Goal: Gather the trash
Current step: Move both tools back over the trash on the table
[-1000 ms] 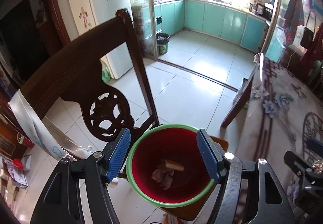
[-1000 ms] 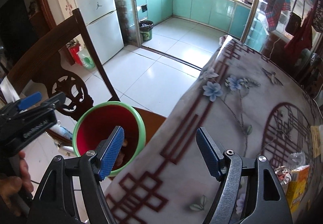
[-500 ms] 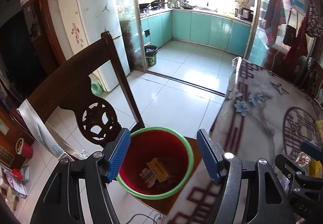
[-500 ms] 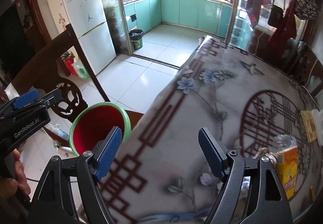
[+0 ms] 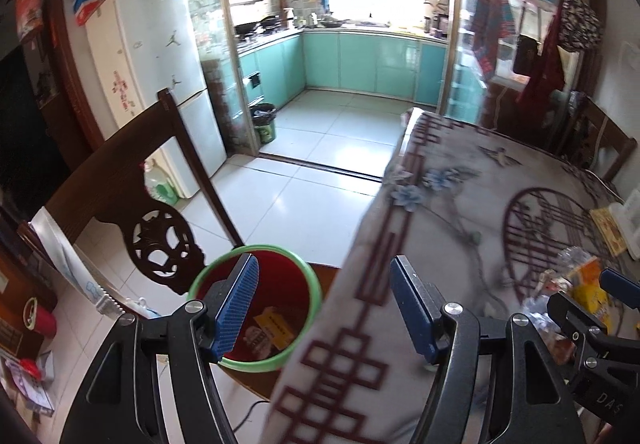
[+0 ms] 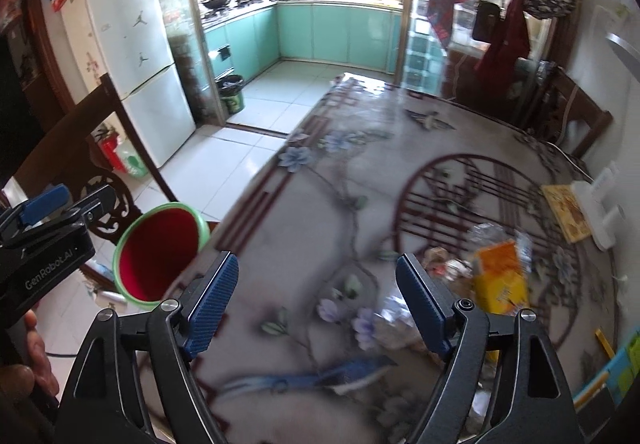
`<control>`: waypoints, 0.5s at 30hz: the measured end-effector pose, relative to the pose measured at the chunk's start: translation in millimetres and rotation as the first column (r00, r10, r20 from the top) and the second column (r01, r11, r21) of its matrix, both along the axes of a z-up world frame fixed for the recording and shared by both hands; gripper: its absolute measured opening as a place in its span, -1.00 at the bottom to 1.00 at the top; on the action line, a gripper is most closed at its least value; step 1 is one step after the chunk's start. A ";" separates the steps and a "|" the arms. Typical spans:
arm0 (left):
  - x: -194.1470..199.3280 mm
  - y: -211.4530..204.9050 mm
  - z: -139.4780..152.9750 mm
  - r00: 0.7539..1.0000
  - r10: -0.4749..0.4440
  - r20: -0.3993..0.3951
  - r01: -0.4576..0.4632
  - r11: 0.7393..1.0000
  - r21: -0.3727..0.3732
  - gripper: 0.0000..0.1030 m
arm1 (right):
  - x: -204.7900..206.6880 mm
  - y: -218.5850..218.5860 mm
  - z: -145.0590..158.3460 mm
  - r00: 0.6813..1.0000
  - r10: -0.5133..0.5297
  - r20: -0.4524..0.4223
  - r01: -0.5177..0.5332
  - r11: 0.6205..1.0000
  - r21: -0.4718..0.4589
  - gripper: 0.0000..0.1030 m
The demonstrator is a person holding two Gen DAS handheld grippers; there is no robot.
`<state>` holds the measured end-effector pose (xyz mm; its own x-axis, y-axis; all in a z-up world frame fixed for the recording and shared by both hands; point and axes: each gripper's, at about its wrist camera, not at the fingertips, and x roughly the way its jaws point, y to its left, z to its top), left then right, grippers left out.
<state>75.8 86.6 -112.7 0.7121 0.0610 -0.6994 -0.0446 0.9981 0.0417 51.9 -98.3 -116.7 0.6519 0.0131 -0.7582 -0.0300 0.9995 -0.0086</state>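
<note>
A red bin with a green rim point(image 5: 280, 308) stands on a chair seat beside the table; it shows in the right wrist view too point(image 6: 160, 256). Wrappers point(image 5: 272, 328) lie inside it. My left gripper point(image 5: 324, 308) is open and empty, over the table edge next to the bin. My right gripper point(image 6: 316, 304) is open and empty above the table. A yellow carton point(image 6: 500, 276), clear plastic wrap point(image 6: 492, 232) and small wrappers point(image 6: 444, 264) lie on the table ahead right; the carton shows in the left wrist view point(image 5: 588, 284).
The table has a flowered cloth point(image 6: 360, 171). A dark wooden chair back point(image 5: 132, 179) rises left of the bin. A white box point(image 6: 600, 207) and a yellow booklet point(image 6: 568, 211) lie at the table's right edge. A fridge point(image 5: 152, 83) and kitchen lie beyond.
Both grippers have swung right, from over the bin toward the table. The trash pile has come into the right wrist view. Both stay open and empty.
</note>
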 end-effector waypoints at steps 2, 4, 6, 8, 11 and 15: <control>-6.8 -17.4 1.5 1.000 -0.029 -0.002 0.029 1.000 0.002 0.31 | -7.9 -11.6 2.4 1.000 -0.019 0.007 0.019 1.000 0.003 0.57; -13.2 -34.9 3.6 0.999 -0.054 -0.001 0.054 0.999 0.004 0.31 | -16.7 -24.4 3.8 0.999 -0.038 0.013 0.038 0.999 0.004 0.57; -18.3 -51.7 6.1 0.997 -0.078 0.002 0.078 0.997 0.005 0.31 | -24.9 -38.8 5.5 0.998 -0.060 0.018 0.060 0.998 0.007 0.57; -24.6 -71.1 8.2 0.995 -0.102 0.007 0.102 0.995 0.009 0.31 | -32.5 -52.0 6.7 0.997 -0.079 0.021 0.079 0.997 0.011 0.58; -31.1 -95.9 8.1 0.990 -0.138 0.002 0.138 0.990 0.010 0.31 | -43.2 -72.1 6.4 0.994 -0.104 0.024 0.104 0.994 0.016 0.62; -36.3 -123.6 -1.9 0.982 -0.186 -0.042 0.186 0.983 -0.007 0.44 | -50.8 -110.8 -6.3 0.993 -0.121 -0.013 0.121 0.992 0.035 0.79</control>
